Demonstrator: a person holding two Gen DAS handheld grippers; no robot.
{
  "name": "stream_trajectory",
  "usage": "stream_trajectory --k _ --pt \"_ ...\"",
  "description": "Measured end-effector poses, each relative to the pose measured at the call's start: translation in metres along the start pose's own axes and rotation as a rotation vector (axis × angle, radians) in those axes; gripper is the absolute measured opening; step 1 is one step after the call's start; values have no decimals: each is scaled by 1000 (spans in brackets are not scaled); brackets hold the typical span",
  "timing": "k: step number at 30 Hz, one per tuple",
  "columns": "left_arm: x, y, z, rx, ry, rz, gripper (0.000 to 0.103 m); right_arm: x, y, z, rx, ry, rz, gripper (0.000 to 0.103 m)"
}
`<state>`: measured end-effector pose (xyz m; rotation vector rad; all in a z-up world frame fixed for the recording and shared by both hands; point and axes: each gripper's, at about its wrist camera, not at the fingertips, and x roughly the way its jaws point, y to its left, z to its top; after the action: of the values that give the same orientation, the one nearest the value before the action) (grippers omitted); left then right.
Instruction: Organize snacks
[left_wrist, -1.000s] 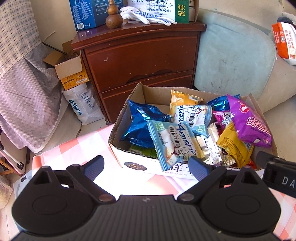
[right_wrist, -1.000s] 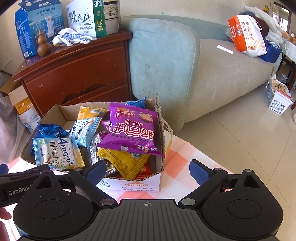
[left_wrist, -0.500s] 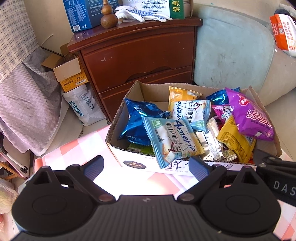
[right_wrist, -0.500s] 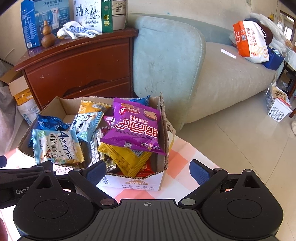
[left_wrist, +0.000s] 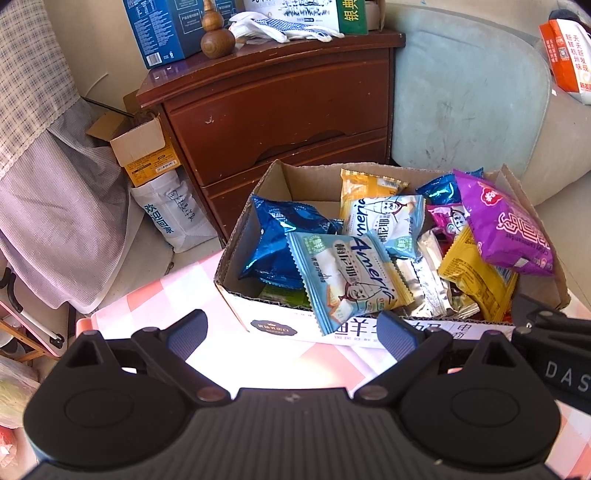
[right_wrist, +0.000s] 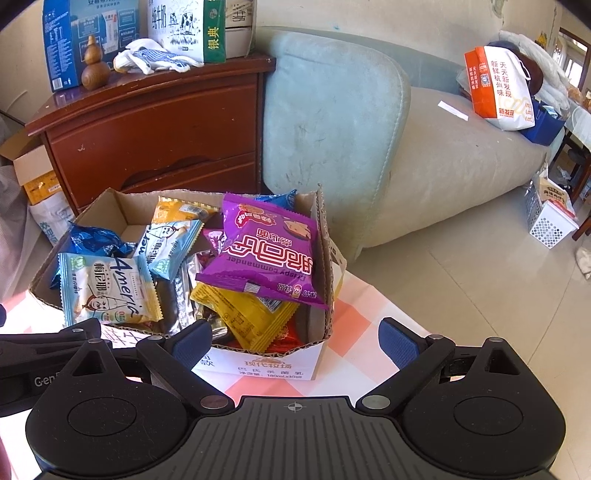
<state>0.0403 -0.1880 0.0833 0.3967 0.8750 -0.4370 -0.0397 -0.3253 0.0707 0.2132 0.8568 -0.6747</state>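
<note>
Both views have lifted slightly; snack packets stay heaped in the cardboard box, left gripper and right gripper fingers apart, empty.

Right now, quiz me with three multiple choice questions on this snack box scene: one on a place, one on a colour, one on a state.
1. Where does the cardboard box stand?
A. on the checked tablecloth
B. on the sofa
C. on the dresser

2. What colour is the packet lying topmost at the box's right end?
A. green
B. purple
C. white

3. How are the two tools?
A. both shut on packets
B. left holds a packet
C. both open, empty

Answers: 1 A, pink and white checks surround its base. 2 B, the purple packet overlies the yellow one. 3 C, left tool and right tool gape with nothing between.
</note>
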Motion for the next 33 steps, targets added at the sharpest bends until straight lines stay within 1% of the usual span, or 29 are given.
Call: stream_trajectory --k 20,28,33 --pt "-9 0 -9 24 -6 23 97 -10 5 -6 -60 -29 -20 98" --pt "-14 1 -23 39 0 38 97 -17 8 -18 -93 -25 -17 98" --pt "-20 7 -39 29 19 45 97 -25 12 -31 -110 -13 -3 98"
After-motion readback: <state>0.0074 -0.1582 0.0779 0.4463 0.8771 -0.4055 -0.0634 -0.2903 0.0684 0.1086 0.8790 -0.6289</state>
